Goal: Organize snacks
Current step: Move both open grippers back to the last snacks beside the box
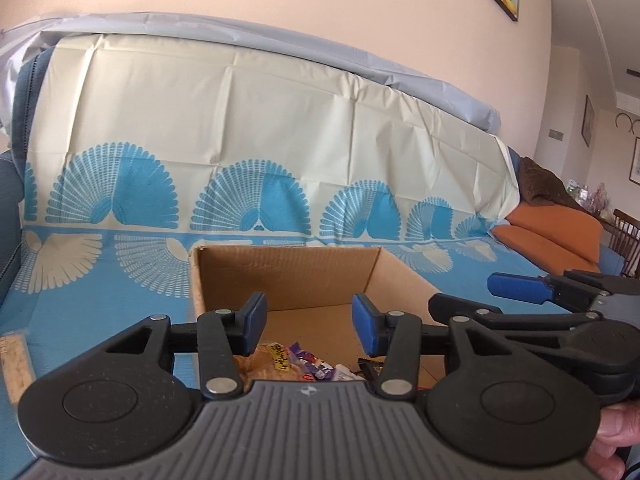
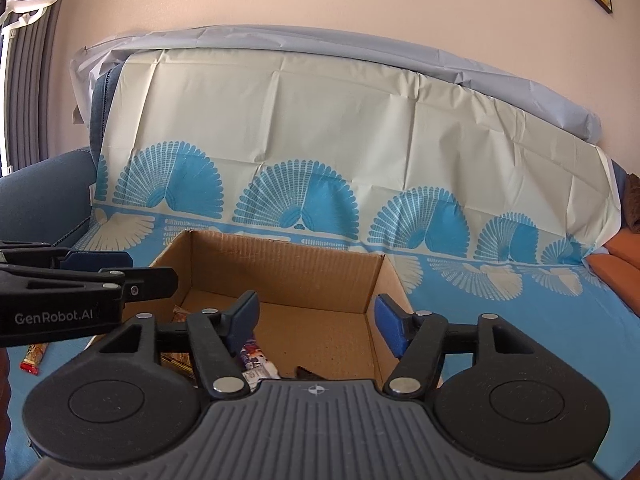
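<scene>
An open cardboard box (image 1: 280,276) (image 2: 280,268) stands on the blue patterned cloth. Several wrapped snacks (image 1: 304,366) (image 2: 252,360) lie on its floor at the near side, partly hidden by the gripper bodies. My left gripper (image 1: 308,326) hovers over the box's near part, open, nothing between its blue pads. My right gripper (image 2: 316,326) hangs over the box too, open and empty. Each gripper shows at the edge of the other's view: the right one (image 1: 516,288), the left one (image 2: 100,264). A red-ended snack bar (image 2: 34,358) lies on the cloth left of the box.
The cloth (image 1: 120,308) covers a sofa seat and backrest. Orange cushions (image 1: 552,236) and a brown blanket (image 1: 540,184) lie at the right. A wooden edge (image 1: 16,364) shows at the far left. A person's fingers (image 1: 612,440) grip the right handle.
</scene>
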Motion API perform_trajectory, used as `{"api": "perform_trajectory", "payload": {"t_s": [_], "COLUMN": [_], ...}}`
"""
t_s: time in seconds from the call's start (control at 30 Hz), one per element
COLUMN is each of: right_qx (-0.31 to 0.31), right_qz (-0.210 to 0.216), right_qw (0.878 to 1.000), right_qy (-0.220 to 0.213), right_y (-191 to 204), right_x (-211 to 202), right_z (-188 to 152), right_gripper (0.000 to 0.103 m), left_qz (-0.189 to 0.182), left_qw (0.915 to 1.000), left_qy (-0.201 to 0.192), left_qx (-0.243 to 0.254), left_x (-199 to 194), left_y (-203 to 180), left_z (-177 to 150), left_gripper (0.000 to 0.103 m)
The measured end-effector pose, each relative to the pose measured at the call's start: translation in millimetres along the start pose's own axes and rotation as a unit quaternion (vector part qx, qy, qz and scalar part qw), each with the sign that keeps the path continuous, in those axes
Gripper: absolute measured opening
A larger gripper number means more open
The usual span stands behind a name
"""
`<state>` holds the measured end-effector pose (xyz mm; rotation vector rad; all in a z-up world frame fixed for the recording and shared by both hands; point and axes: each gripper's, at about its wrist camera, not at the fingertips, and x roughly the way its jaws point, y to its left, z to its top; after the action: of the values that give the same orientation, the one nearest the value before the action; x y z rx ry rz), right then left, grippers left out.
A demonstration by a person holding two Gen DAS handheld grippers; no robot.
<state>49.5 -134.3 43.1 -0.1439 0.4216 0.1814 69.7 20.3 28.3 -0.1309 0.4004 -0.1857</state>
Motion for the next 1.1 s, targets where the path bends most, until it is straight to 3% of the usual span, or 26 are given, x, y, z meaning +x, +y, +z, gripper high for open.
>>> {"api": "perform_trajectory", "payload": {"t_s": [0.37, 0.63, 0.83, 0.93, 1.0, 1.1], "right_qx": [-0.001, 0.000, 0.007, 0.004, 0.000, -0.005], "right_qz": [0.008, 0.046, 0.082, 0.099, 0.113, 0.134], "right_qw": [1.000, 0.999, 0.996, 0.995, 0.993, 0.991], "right_qy": [-0.003, -0.022, -0.020, -0.017, -0.016, -0.009], "right_y": [28, 64, 97, 117, 132, 155], "right_x": [-1, -14, -17, -17, -17, -16], "right_z": [3, 8, 10, 10, 10, 7], "right_gripper": [0.070, 0.070, 0.070, 0.070, 0.070, 0.070], "left_qz": [0.044, 0.084, 0.099, 0.113, 0.143, 0.171], "left_qw": [0.9989, 0.9947, 0.9933, 0.9922, 0.9841, 0.9777], "left_qy": [0.004, 0.052, 0.049, 0.053, 0.100, 0.100], "left_qx": [-0.015, -0.028, 0.033, 0.010, -0.032, -0.069], "left_x": [-26, -66, -92, -97, -88, -89], "left_y": [40, 82, 111, 134, 153, 174], "left_z": [3, 11, 28, 11, 2, 5], "left_gripper": [0.052, 0.052, 0.052, 0.052, 0.050, 0.050]}}
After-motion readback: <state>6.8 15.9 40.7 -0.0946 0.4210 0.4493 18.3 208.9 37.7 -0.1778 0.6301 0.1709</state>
